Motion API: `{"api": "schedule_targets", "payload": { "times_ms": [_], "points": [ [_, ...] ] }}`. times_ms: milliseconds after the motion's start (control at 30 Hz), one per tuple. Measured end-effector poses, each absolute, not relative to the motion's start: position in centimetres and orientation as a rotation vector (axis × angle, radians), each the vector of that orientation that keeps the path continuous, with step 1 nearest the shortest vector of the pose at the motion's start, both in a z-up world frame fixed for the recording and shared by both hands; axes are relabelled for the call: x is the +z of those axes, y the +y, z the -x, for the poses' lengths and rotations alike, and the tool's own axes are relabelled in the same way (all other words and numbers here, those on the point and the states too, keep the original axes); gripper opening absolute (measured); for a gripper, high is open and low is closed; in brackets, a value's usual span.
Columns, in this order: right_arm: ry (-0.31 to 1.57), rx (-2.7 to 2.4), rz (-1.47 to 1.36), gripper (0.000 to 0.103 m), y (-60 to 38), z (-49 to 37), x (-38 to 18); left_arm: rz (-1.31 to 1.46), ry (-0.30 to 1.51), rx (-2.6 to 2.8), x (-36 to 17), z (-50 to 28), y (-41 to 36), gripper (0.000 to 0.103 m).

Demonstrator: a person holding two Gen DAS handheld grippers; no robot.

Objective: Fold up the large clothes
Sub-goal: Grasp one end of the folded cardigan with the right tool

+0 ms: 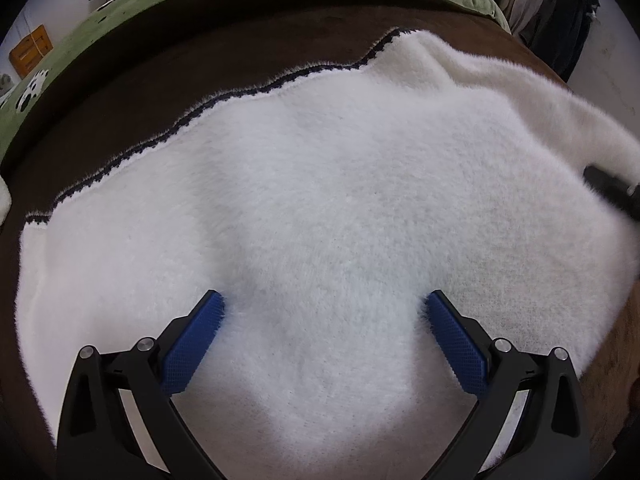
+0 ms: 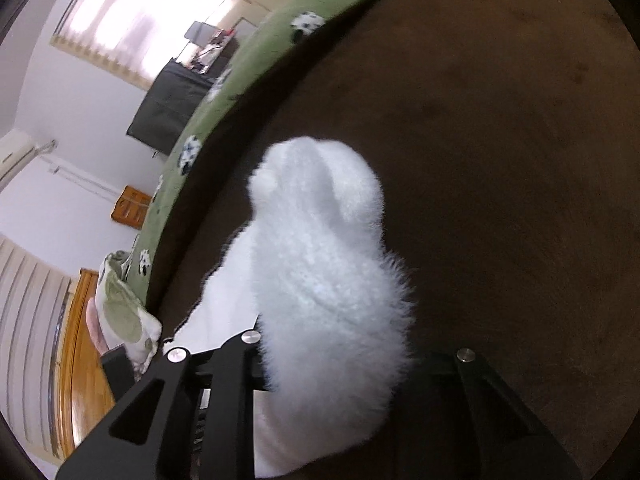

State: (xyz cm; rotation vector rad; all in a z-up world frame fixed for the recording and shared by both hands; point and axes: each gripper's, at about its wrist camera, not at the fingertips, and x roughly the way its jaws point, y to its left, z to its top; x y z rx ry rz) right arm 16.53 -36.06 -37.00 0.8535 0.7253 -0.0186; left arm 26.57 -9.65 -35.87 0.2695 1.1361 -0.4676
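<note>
A large fluffy white garment (image 1: 320, 208) with a dark blue trimmed edge (image 1: 168, 136) lies spread on a brown bed cover (image 1: 200, 52). My left gripper (image 1: 322, 308) is open, its blue pads (image 1: 192, 340) pressed down on the fabric near its front part. In the right wrist view, my right gripper (image 2: 332, 356) is shut on a bunched fold of the white garment (image 2: 320, 256), which hides the fingertips and is held above the brown cover (image 2: 500, 140). The right gripper's black tip (image 1: 612, 188) shows at the left view's right edge.
A green quilt with black-and-white animal print (image 1: 120, 0) runs along the far side of the bed and also shows in the right wrist view (image 2: 248, 80). Hanging dark clothes (image 1: 560, 4) are at far right. A wooden cabinet (image 2: 80, 360), a black case (image 2: 168, 104) and a window are beyond.
</note>
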Motion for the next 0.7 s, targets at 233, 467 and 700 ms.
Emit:
{"api": "schedule_targets", "payload": {
  "times_ms": [233,467,700],
  "points": [
    [0.746,0.017,-0.752,0.024,-34.5,-17.6,-34.3,-0.298,1.134,-0.406,-33.7,-26.2,-7.1,0.097],
    [0.758,0.014,-0.706,0.024,-34.1,-17.7,-33.9,-0.186,1.165,-0.326,-34.0,-27.0,-2.6,0.098],
    [0.745,0.091,-0.612,0.024,-31.3,-17.9,-30.9,-0.184,1.199,-0.318,-36.1,-27.1,-2.9,0.098]
  ]
}}
